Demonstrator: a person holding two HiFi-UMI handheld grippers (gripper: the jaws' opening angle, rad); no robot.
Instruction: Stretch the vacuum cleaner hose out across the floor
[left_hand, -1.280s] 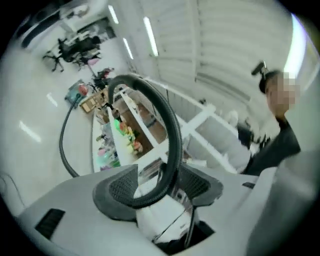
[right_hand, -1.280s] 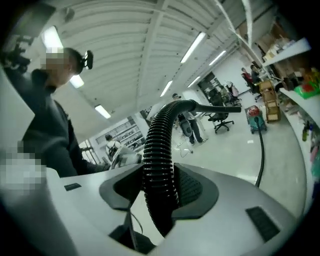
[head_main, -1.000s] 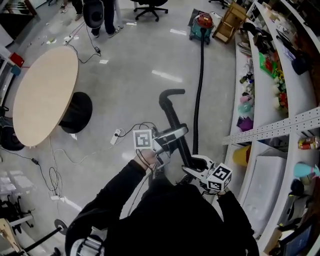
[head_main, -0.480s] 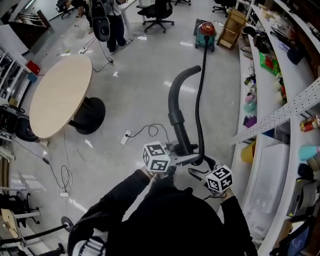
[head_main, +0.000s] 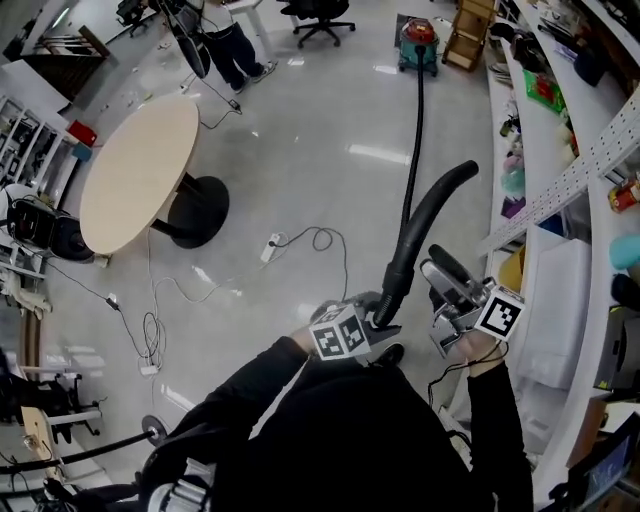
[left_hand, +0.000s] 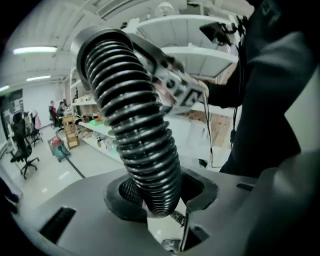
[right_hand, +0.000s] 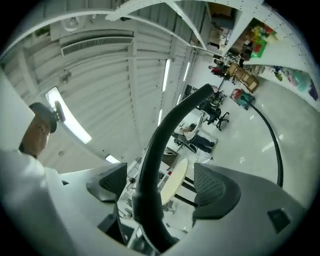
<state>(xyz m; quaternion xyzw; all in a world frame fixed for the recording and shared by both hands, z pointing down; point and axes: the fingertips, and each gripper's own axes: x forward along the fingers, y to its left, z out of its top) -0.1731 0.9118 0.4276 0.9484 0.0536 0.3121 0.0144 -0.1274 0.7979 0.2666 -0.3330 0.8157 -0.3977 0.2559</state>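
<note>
Your left gripper (head_main: 383, 324) has just clamped the ribbed vacuum hose (head_main: 415, 215); your right gripper (head_main: 445, 270) has released, jaws wide around its curved end. It trails from the vacuum cleaner (head_main: 418, 42) at 1 o'clock, so you can pull farther.

Round table (head_main: 140, 170), office chair (head_main: 318, 12), white shelves (head_main: 555, 140)

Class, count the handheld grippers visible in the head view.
2. The left gripper, low centre, is shut on the black hose; the right gripper, just to its right, stands open. None seems hidden.
</note>
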